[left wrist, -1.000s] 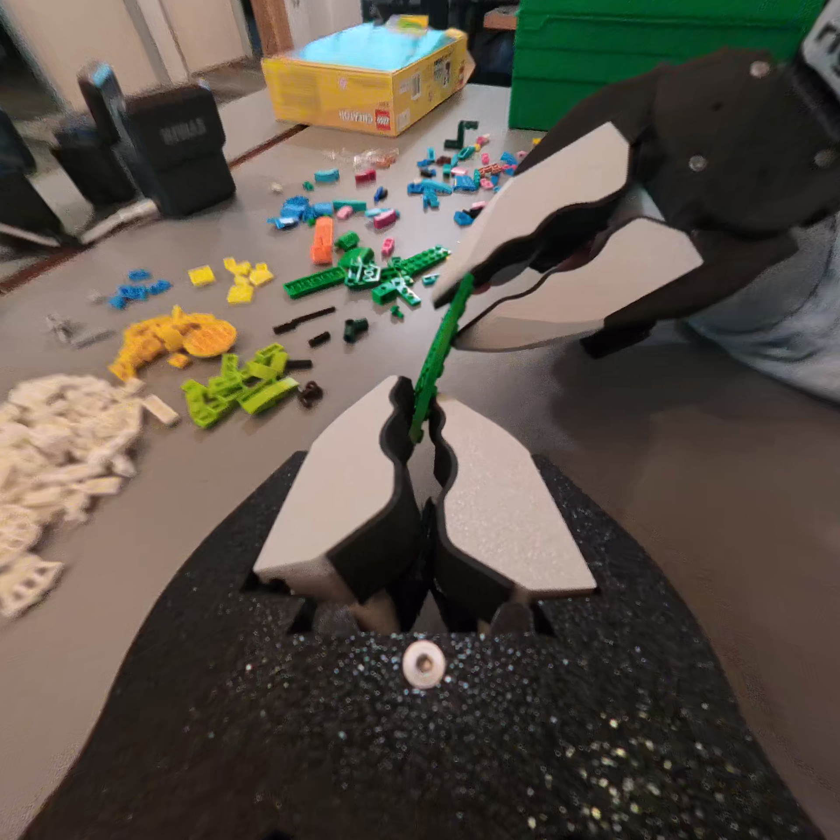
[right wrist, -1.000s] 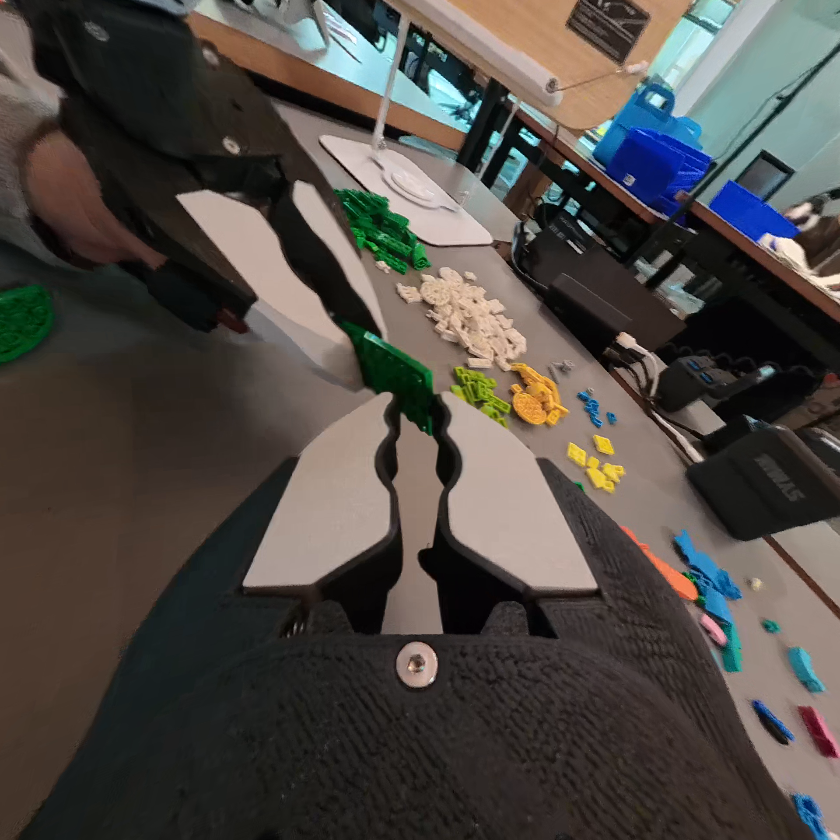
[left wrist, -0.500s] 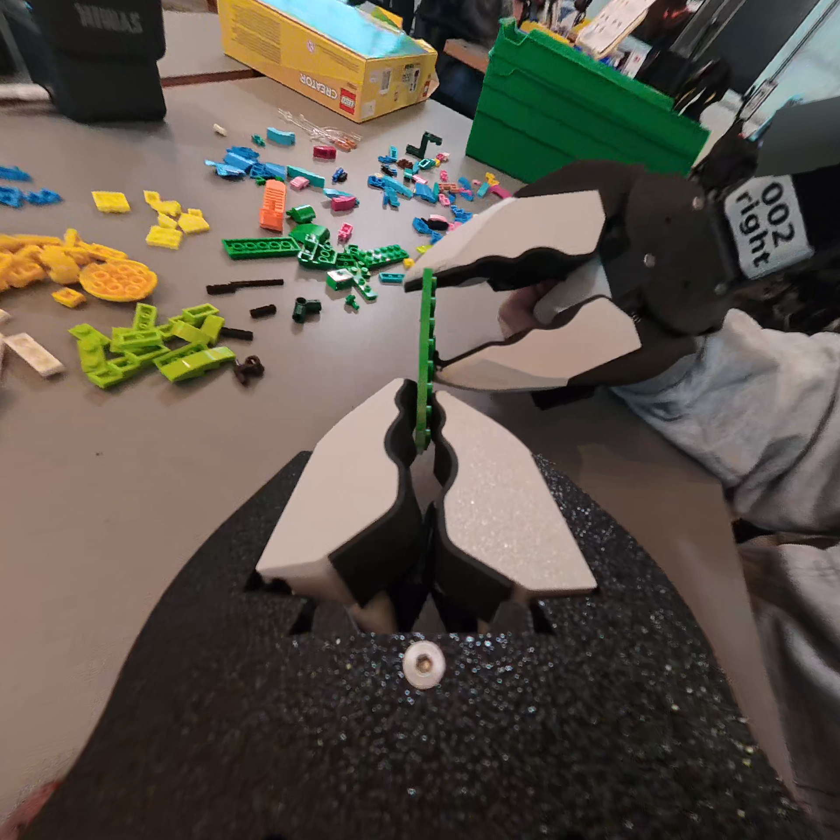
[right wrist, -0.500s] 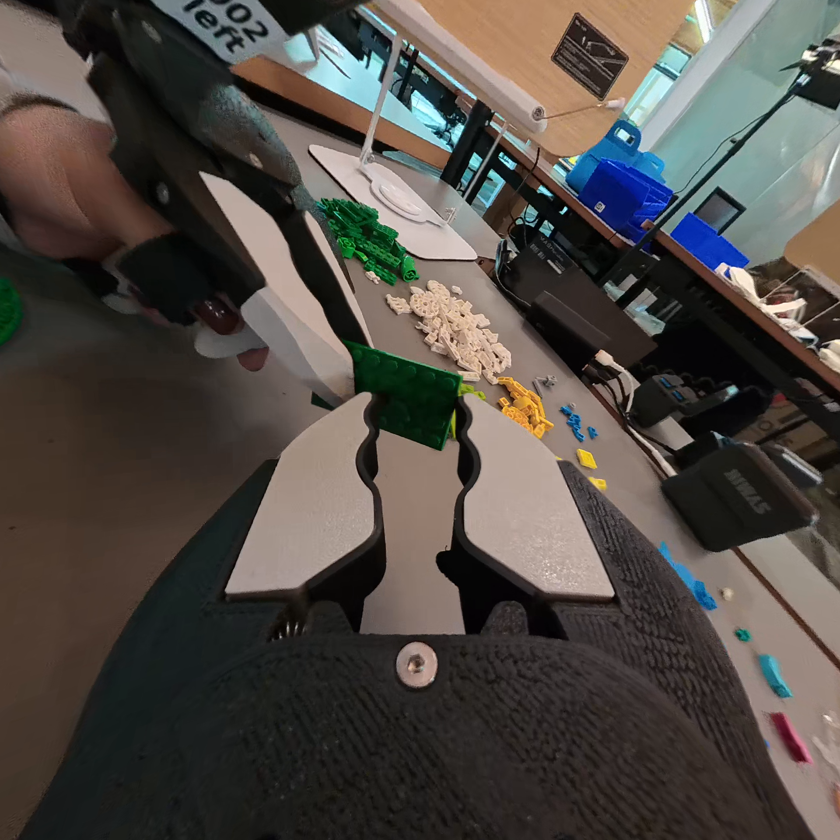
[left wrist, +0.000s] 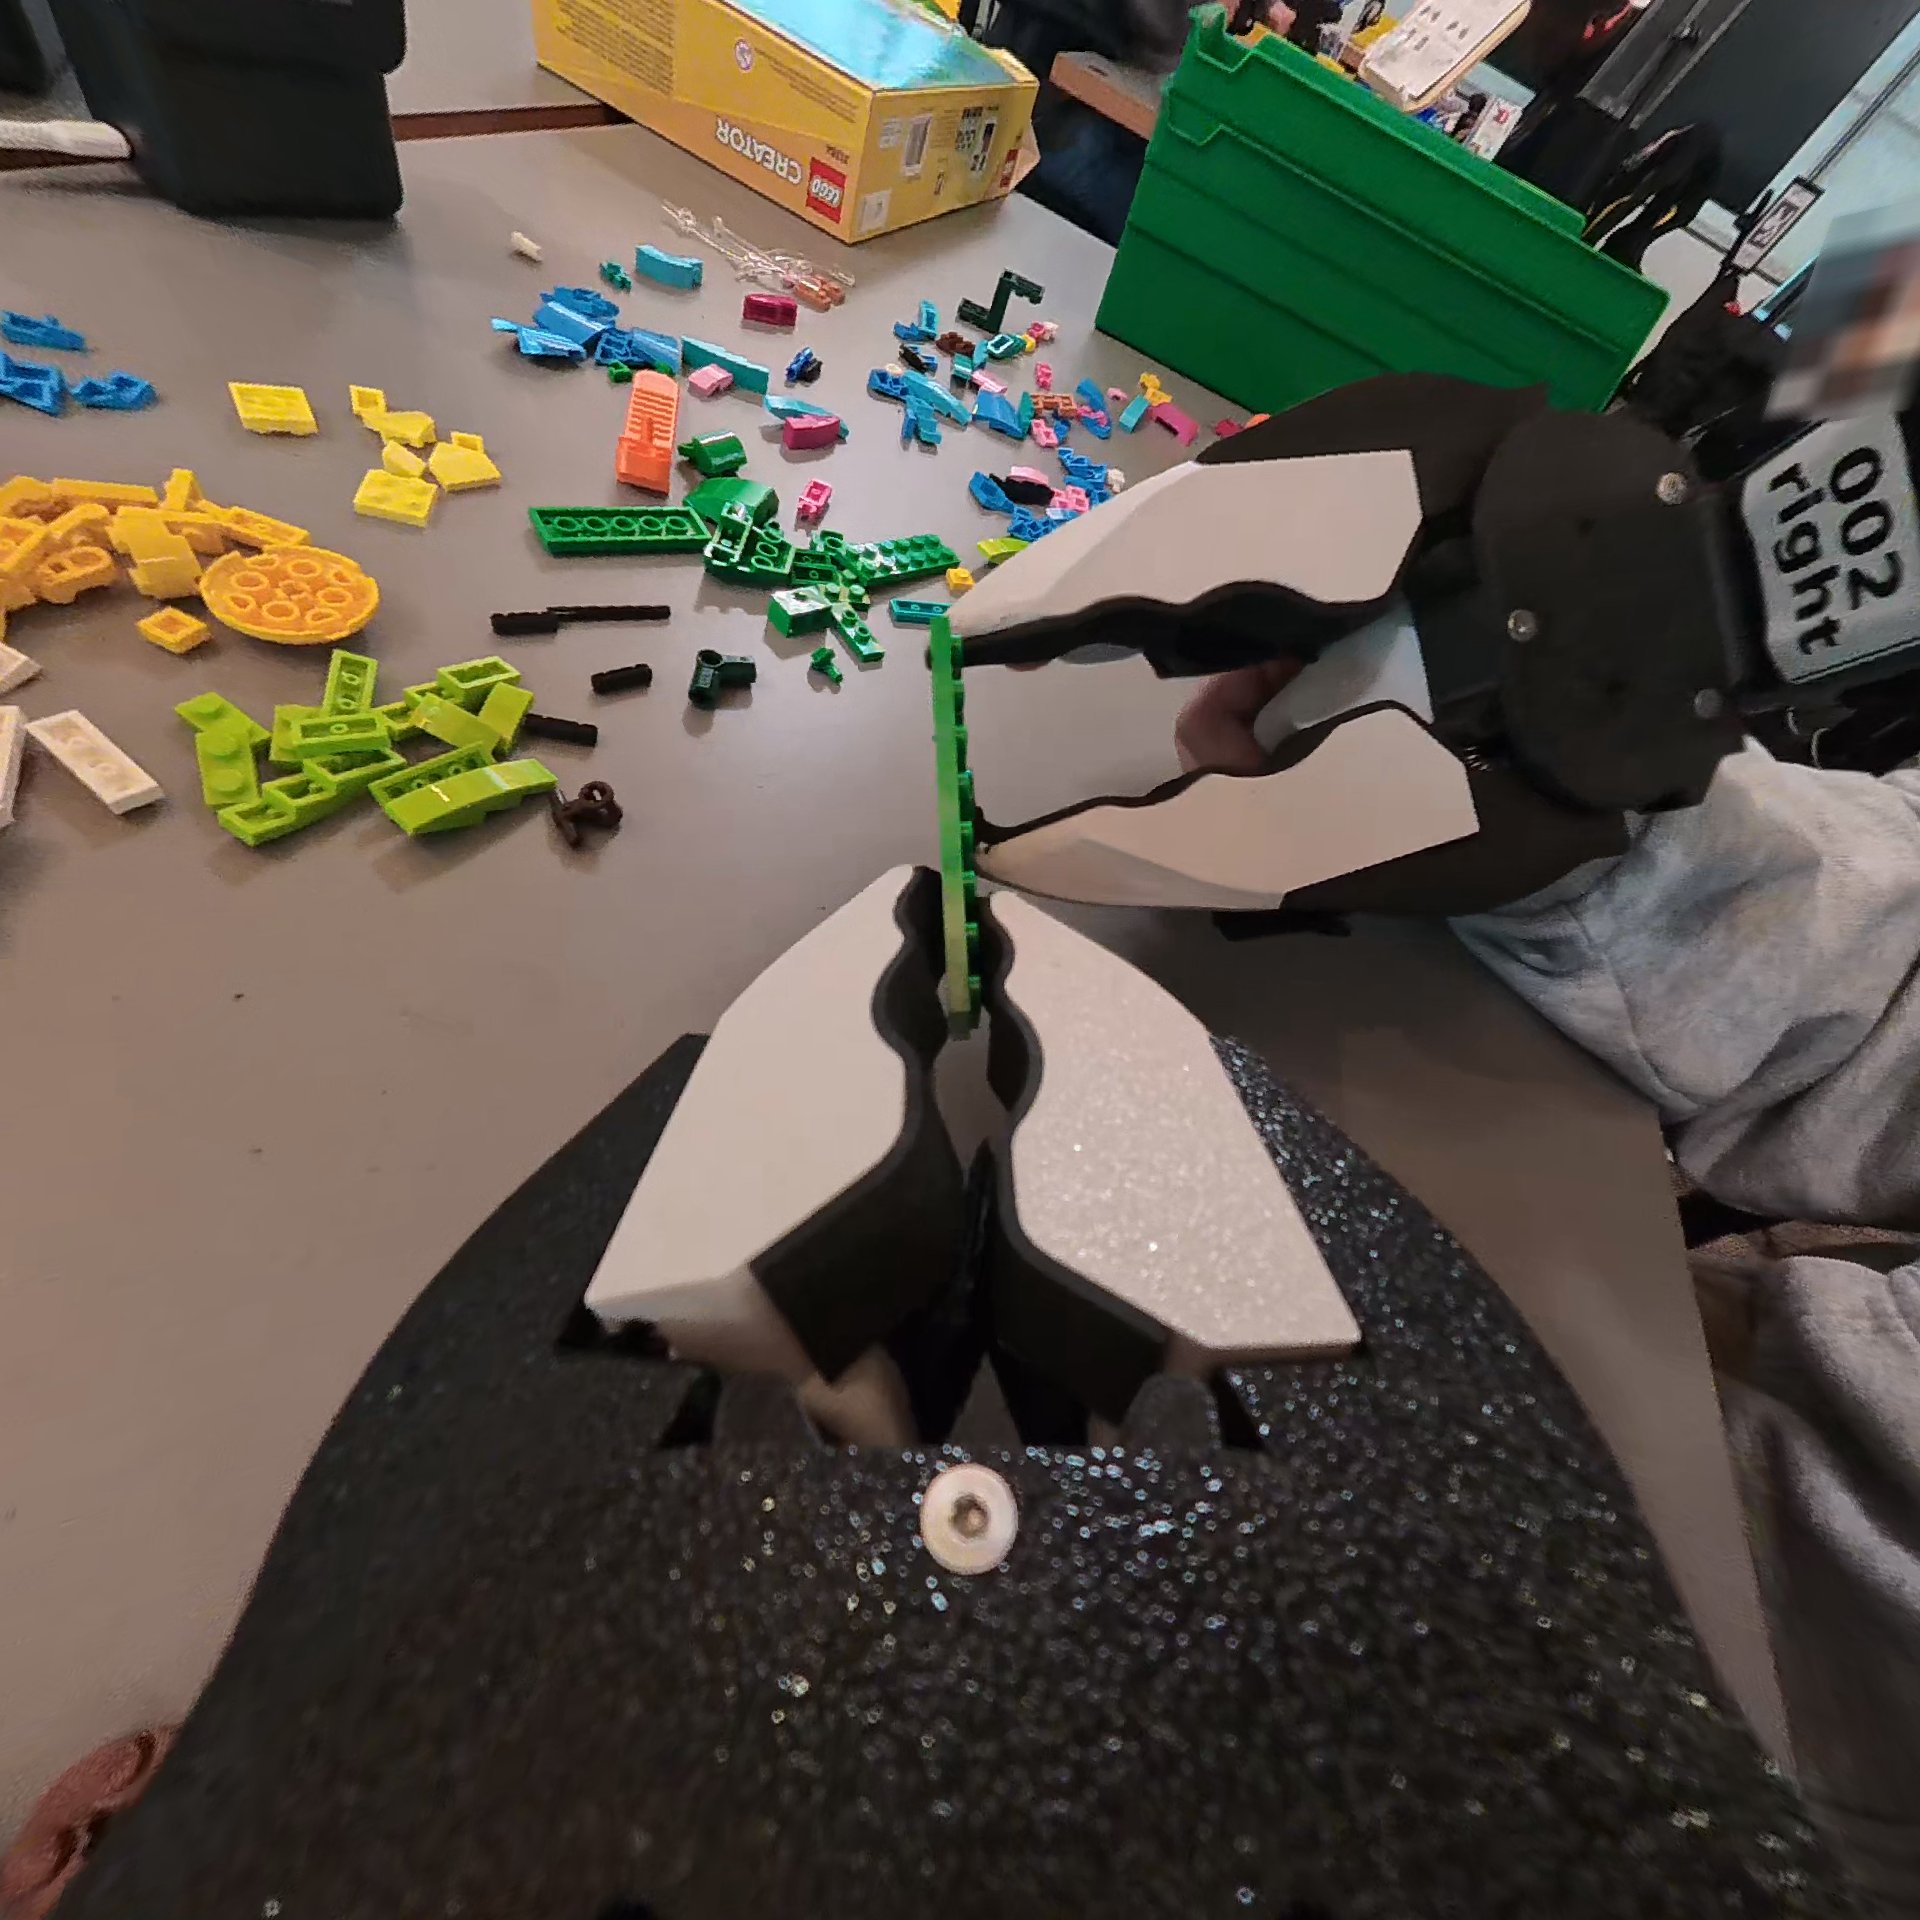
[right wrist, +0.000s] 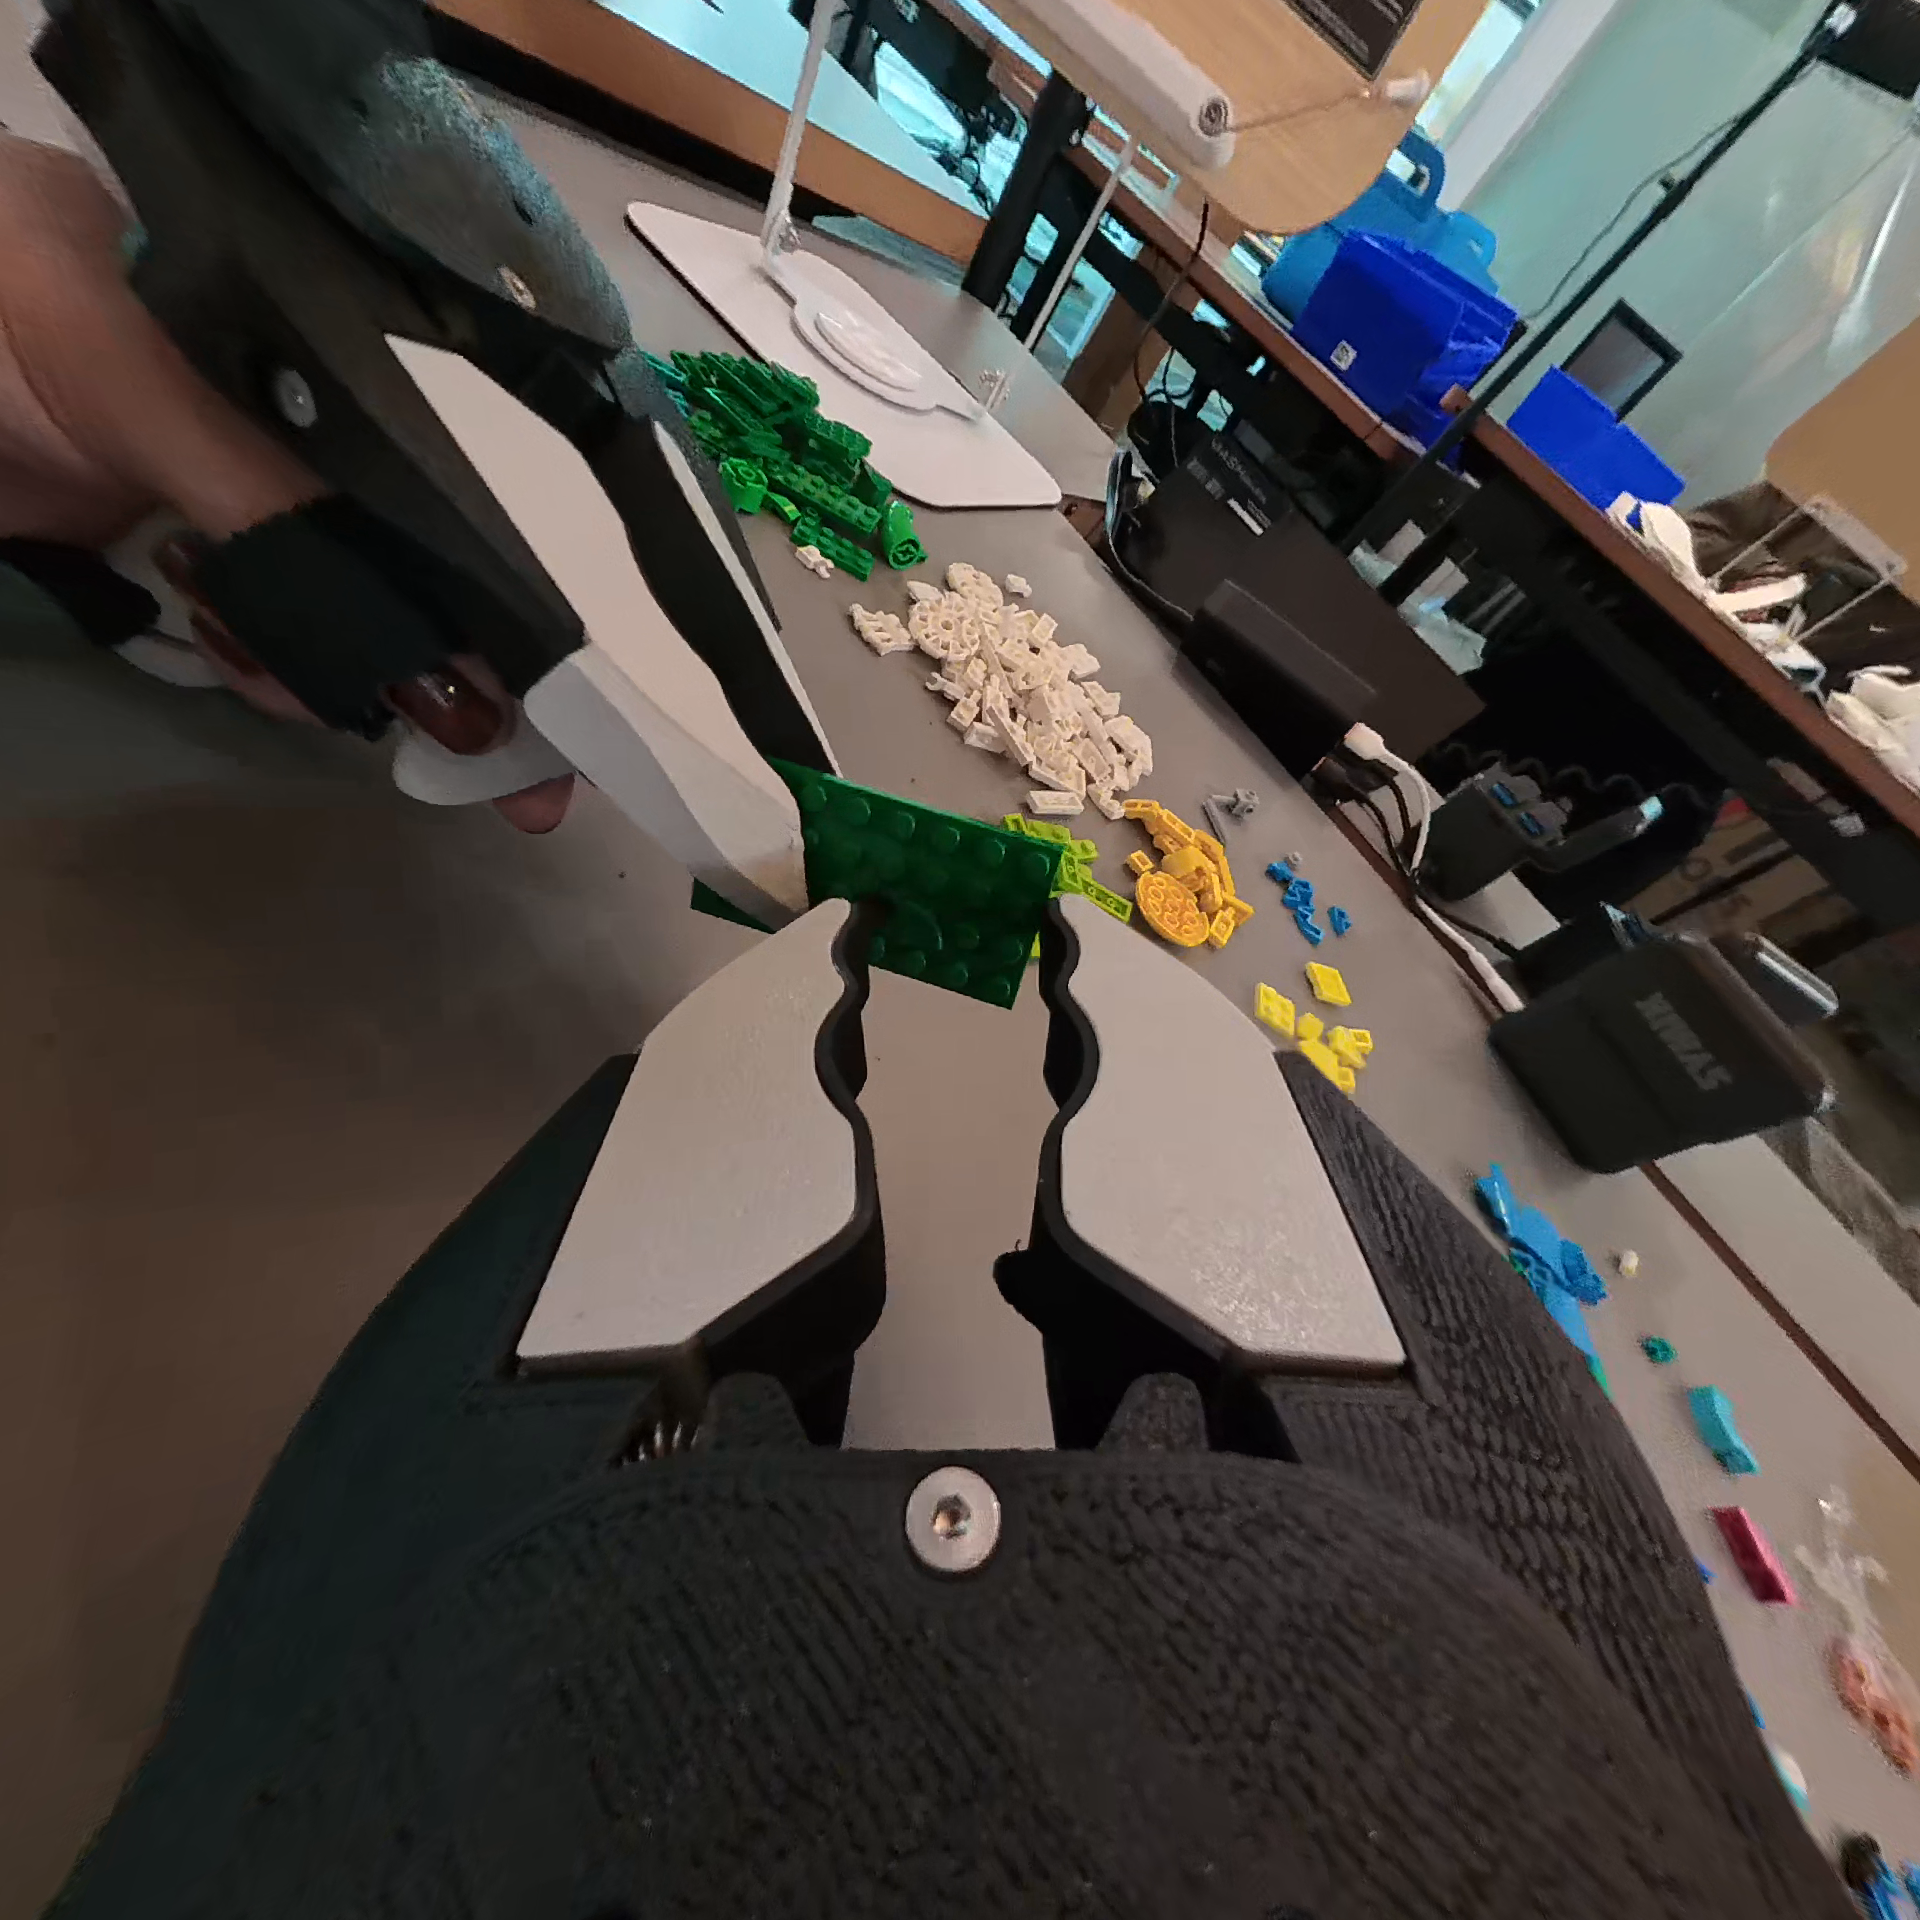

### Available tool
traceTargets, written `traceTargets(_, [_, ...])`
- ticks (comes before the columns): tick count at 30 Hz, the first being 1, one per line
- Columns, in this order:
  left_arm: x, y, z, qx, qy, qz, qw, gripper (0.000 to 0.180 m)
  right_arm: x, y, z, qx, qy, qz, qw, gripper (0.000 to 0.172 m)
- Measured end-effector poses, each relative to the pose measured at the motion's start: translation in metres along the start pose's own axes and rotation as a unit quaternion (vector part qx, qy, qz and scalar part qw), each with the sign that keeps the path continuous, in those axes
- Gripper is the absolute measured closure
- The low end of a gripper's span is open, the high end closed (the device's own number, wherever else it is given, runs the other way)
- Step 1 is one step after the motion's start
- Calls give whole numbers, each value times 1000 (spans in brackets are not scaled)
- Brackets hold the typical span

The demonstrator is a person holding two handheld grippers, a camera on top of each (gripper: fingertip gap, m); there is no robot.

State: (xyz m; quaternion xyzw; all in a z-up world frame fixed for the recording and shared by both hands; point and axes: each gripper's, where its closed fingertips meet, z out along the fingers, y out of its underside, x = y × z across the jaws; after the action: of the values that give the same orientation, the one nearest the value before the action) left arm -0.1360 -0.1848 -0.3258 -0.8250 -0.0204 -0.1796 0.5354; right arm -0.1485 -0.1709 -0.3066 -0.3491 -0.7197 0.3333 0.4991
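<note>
Pinching a green studded plate by its near end, the left claw has both pads pressed on the plate's two faces, holding it on edge above the grey desk; the same plate shows face-on in the right wrist view, studs toward the camera. Right claw, jaws spread wide, stands at the plate's far portion: in the left wrist view its upper fingertip touches the plate's top corner and its lower fingertip lies against the studded face; whether its pads press on the plate's edges cannot be told. Grey sleeve behind the right claw. Items on the desk, left wrist view: heap of lime bricks to the left; yellow pieces with a round yellow plate beyond them; loose yellow tiles; dark green plates and bricks in a cluster just beyond the held plate; black pins; one orange brick; scattered blue, teal and pink pieces; yellow cardboard box at the far edge; green plastic crate to its right. Items, right wrist view: pile of green bricks; pile of white pieces; white lamp base on a pale mat; black boxes along the desk's right side
</note>
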Motion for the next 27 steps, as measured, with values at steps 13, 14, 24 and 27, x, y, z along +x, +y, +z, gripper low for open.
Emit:
traceTargets(13, [-3,4,1,-14,-16,17,1000,177,-1,1,1,-8,-4,-6,1000,141])
traceTargets(14, [-3,3,0,-14,-12,14,1000,177,0,1,2,-6,-5,-8,1000,141])
traceTargets(24, [-2,6,0,-21,9,-17,1000,177,-9,-5,-6,28,-41,-24,998,172])
traceTargets(27, [-5,8,-1,-26,3,-23,999,177,-12,-2,-3,21,-22,-69,997,159])
